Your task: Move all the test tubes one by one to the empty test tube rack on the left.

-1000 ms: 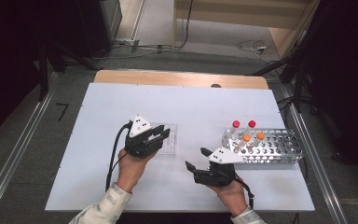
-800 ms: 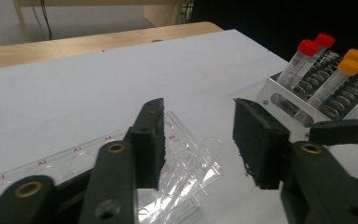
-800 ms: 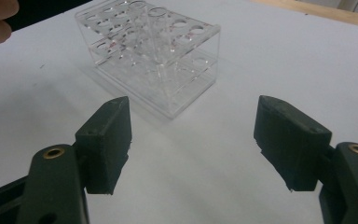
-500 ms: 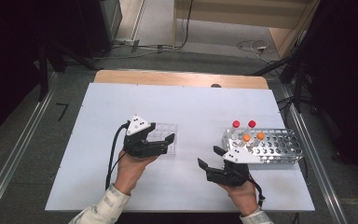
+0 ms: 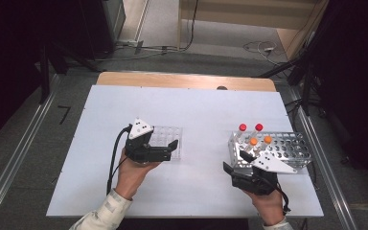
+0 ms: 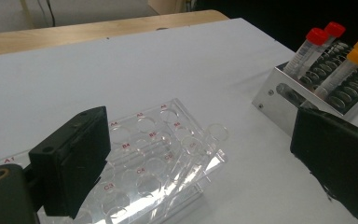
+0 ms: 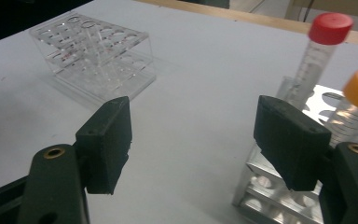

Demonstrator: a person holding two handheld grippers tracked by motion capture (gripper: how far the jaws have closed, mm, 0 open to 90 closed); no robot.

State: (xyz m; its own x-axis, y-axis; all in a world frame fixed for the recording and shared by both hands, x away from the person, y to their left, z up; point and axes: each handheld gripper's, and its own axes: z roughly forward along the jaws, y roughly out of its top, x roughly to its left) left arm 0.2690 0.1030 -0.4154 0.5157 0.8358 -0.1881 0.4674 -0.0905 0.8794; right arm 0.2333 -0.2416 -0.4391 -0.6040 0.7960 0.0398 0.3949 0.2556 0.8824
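A clear acrylic tube rack [image 5: 168,136] with no tubes in it stands left of centre on the white table. My left gripper [image 5: 164,149] sits at its near edge. Its jaws have just been opening and now stand wide apart. In the left gripper view [image 6: 200,172] the clear rack [image 6: 158,158] lies low between them, untouched. My right gripper [image 5: 237,163] is open with nothing in it, at the near left corner of a metal tube rack [image 5: 287,151]. That rack holds two red-capped tubes [image 5: 243,128] and two orange-capped tubes [image 5: 267,140]. In the right gripper view [image 7: 198,144] the metal rack [image 7: 261,186] is beside the right jaw.
The white table [image 5: 196,110] has a wooden strip [image 5: 172,80] along its far edge. Metal rails [image 5: 14,163] run along both sides. Cables [image 5: 163,48] lie on the floor beyond. Open tabletop lies between the two racks.
The left gripper's jaws have opened at the clear rack while that hand stayed put. The right hand has moved right, up to the metal rack's corner.
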